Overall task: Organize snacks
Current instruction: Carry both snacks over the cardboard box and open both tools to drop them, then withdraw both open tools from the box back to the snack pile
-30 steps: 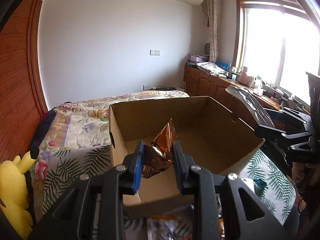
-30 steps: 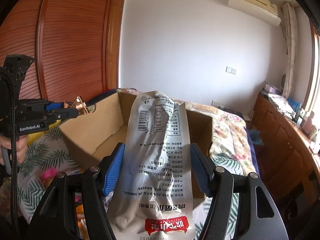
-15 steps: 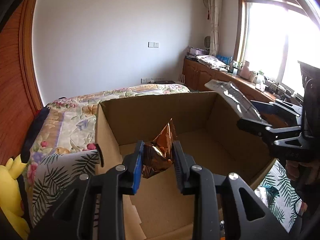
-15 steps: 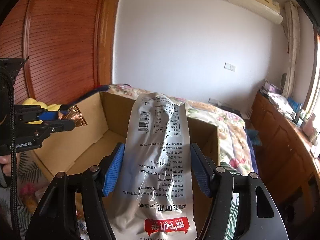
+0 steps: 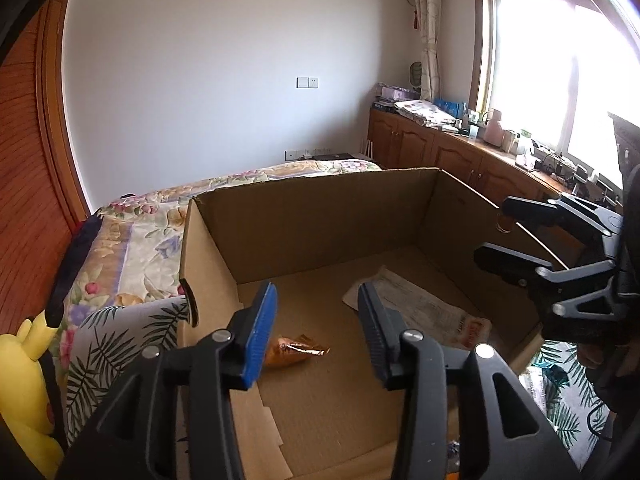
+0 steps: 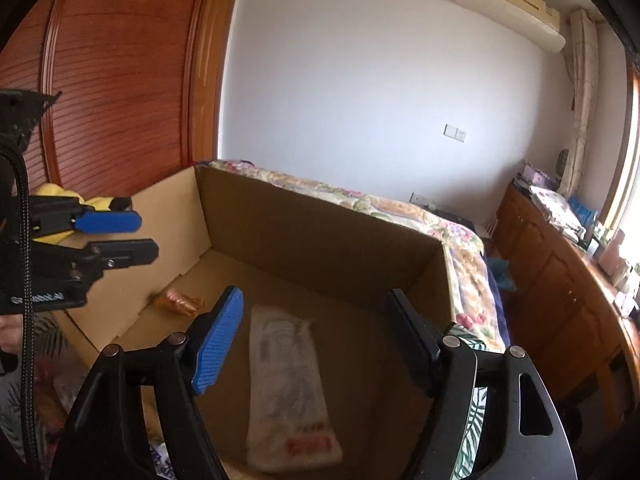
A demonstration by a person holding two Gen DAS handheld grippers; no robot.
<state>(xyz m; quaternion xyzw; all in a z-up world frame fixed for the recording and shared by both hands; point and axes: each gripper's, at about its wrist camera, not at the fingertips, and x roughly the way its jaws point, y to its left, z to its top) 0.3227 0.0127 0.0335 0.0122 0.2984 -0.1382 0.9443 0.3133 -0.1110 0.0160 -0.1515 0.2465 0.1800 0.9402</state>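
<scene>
In the cardboard box (image 5: 320, 216), copper packet (image 5: 296, 350), white bag (image 6: 286, 380), both grippers opening, empty.

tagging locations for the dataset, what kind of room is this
Most likely a home bedroom: a bed with a floral cover, a wall air conditioner and a wooden wardrobe door.

Floral bedspread (image 5: 132, 236), yellow plush toy (image 5: 22, 372)
</scene>
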